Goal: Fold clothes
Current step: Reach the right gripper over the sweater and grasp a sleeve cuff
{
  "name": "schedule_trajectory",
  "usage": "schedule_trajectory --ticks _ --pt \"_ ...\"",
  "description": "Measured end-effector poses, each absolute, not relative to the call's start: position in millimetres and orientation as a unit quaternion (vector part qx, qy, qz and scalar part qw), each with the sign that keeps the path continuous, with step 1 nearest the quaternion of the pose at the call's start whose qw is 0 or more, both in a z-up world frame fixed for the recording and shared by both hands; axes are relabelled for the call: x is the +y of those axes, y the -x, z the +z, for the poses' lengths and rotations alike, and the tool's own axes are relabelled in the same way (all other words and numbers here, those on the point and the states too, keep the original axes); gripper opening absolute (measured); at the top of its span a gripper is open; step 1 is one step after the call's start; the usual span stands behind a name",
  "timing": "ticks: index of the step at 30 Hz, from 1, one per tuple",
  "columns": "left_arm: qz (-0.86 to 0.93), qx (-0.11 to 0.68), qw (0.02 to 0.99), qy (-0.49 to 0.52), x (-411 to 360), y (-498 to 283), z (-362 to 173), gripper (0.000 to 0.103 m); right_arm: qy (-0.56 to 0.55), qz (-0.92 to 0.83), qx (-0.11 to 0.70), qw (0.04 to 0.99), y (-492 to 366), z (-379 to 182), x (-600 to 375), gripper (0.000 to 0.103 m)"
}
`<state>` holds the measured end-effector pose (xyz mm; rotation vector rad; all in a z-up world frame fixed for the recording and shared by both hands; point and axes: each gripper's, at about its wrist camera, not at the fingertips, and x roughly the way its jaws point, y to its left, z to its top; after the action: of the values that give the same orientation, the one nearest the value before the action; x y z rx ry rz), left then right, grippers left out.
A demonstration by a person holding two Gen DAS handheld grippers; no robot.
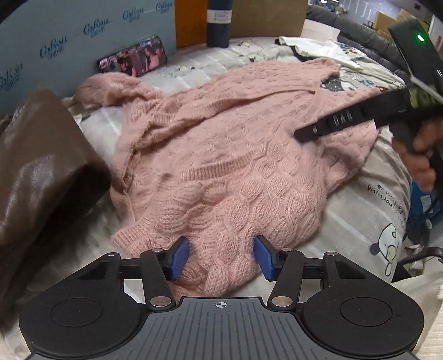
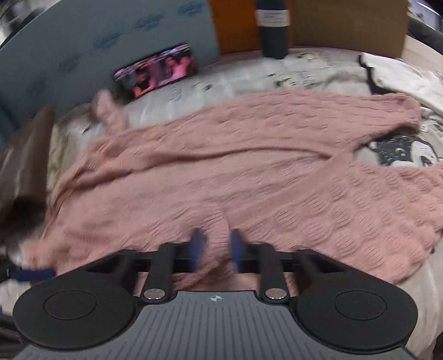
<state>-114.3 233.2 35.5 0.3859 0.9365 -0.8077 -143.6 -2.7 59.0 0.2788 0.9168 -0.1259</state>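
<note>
CaRou board (image 1: 55, 47) behind; left jaws half-open astride pink sweater (image 1: 235, 155), right jaws pinching it

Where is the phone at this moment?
The phone leans against the blue board at the far left of the bed, in both views, just beyond the pink sweater and left of the dark bottle.

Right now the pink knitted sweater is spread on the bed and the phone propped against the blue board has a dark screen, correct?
Not quite. The phone against the blue board has a lit screen showing a picture, as the left wrist view shows. The pink knitted sweater is indeed spread on the bed.
</note>
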Motion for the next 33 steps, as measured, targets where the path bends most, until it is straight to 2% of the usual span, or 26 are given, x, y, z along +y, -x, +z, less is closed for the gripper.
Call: schedule_trajectory --ticks 4,7,9,10,11,13,17,23,29,33 --pt "-0.382 0.414 0.813 -0.144 235.5 110.4 48.5 0.053 -0.097 -0.085 0.423 0.897 165.8 79.5 -0.2 0.013" --pt "-0.39 0.41 0.815 -0.128 229.3 108.7 52.8 0.056 -0.088 -0.093 0.435 0.891 166.7 68.4 -6.2 0.013" --pt "-0.387 0.428 0.802 -0.156 218.4 108.0 39.8 0.056 -0.088 -0.098 0.452 0.882 161.4 55.6 -8.3 0.018" --pt "-0.383 0.435 0.798 -0.167 216.6 108.3 34.3 0.056 -0.085 -0.099 0.45 0.883 160.1 56.3 -8.5 0.021" --pt "-0.38 0.437 0.798 -0.166 217.6 107.8 33.1 0.056 -0.081 -0.102 0.448 0.885 158.3 61.2 -8.6 0.031" --pt "-0.382 0.439 0.804 -0.125 228.6 102.7 40.4 0.056 -0.074 -0.1 0.429 0.895 150.4 77.0 -10.2 0.041" --pt "-0.356 0.45 0.819 -0.014 256.3 81.4 54.9 0.056 -0.098 -0.055 0.376 0.92 101.8 115.2 -12.9 0.041" --pt "-0.331 0.441 0.834 0.026 267.0 75.8 66.9 0.056 -0.183 0.084 0.334 0.921 4.4 152.7 20.4 0.042" --pt "-0.311 0.448 0.838 0.039 273.6 70.7 62.7 0.056 -0.178 0.161 0.368 0.898 -73.0 127.4 81.9 0.042" --pt "-0.297 0.455 0.838 0.047 277.4 60.5 59.6 0.056 -0.146 0.15 0.394 0.895 -110.3 96.3 105.3 0.042"
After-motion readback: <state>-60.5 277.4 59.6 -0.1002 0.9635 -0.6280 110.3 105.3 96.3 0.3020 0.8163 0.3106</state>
